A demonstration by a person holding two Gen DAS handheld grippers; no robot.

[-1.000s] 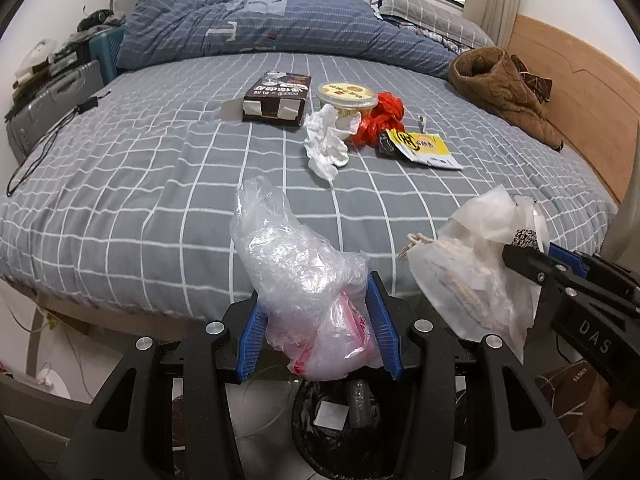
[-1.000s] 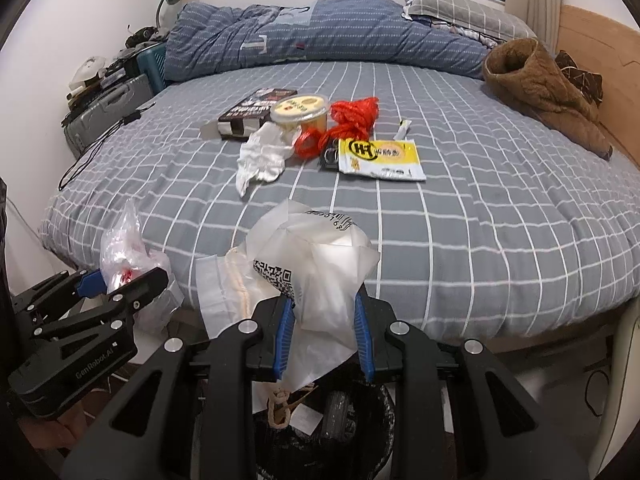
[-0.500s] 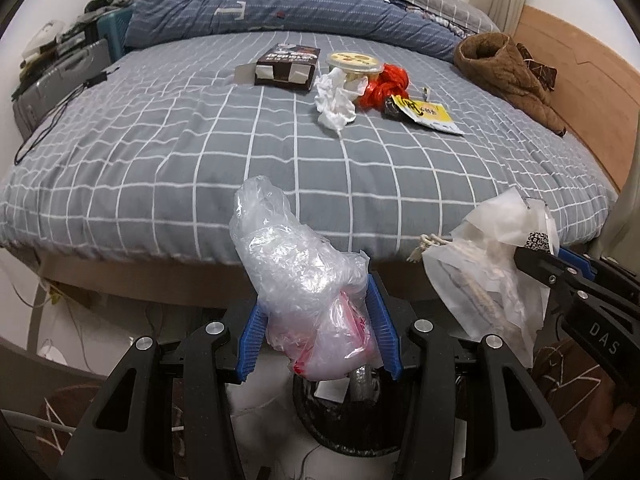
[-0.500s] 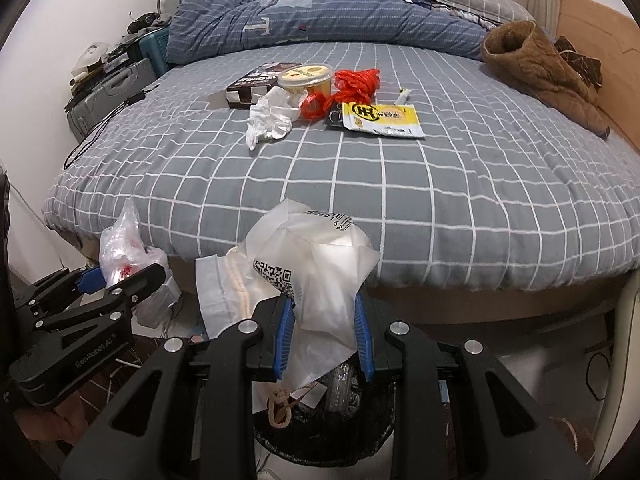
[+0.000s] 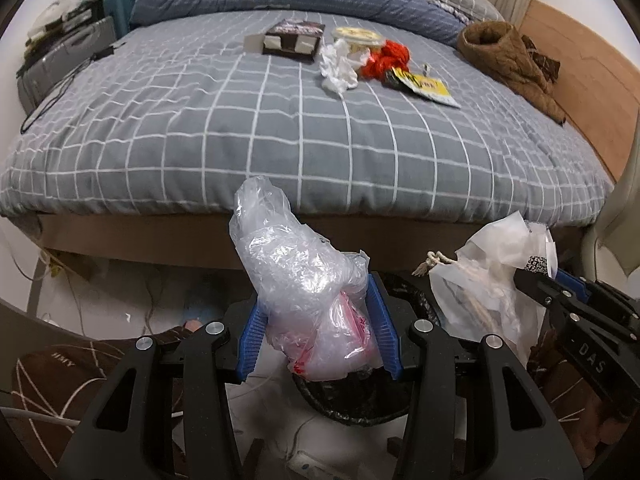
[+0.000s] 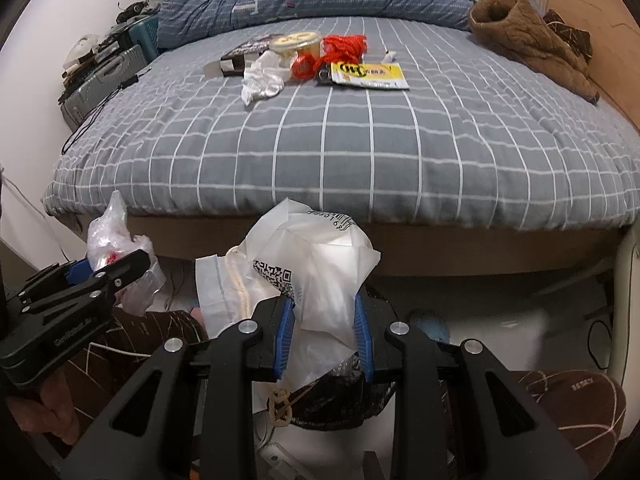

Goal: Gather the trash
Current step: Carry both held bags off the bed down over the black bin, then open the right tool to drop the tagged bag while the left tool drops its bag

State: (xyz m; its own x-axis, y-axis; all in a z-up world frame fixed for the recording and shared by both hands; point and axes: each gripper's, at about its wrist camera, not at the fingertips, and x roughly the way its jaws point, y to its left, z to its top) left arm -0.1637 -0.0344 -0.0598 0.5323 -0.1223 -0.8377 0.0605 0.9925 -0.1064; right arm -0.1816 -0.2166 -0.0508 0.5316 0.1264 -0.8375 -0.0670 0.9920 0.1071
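My left gripper (image 5: pixel 318 334) is shut on a crumpled clear plastic bag (image 5: pixel 296 276) with red print. It hangs over a black-lined trash bin (image 5: pixel 360 408) on the floor below the bed's foot. My right gripper (image 6: pixel 323 336) is shut on a white paper bag (image 6: pixel 320 268) with a QR code and rope handles, above the same bin (image 6: pixel 340 400). Each gripper shows at the edge of the other's view, side by side. More trash lies far back on the bed: a dark box (image 5: pixel 294 38), white tissue (image 5: pixel 338 68), a round tub (image 6: pixel 296 42), red netting (image 6: pixel 346 50) and a yellow packet (image 6: pixel 370 74).
The bed with a grey checked cover (image 5: pixel 280 136) fills the middle ground. A brown coat (image 6: pixel 528 44) lies at its right side by the wooden headboard. A suitcase (image 6: pixel 104 80) and clutter stand left of the bed. Brown slippers (image 6: pixel 572 408) and cables lie on the floor.
Both grippers have drawn back from the bed and sunk, still holding their bags. The bed's foot edge and the floor now show, and the bin sits under both bags.
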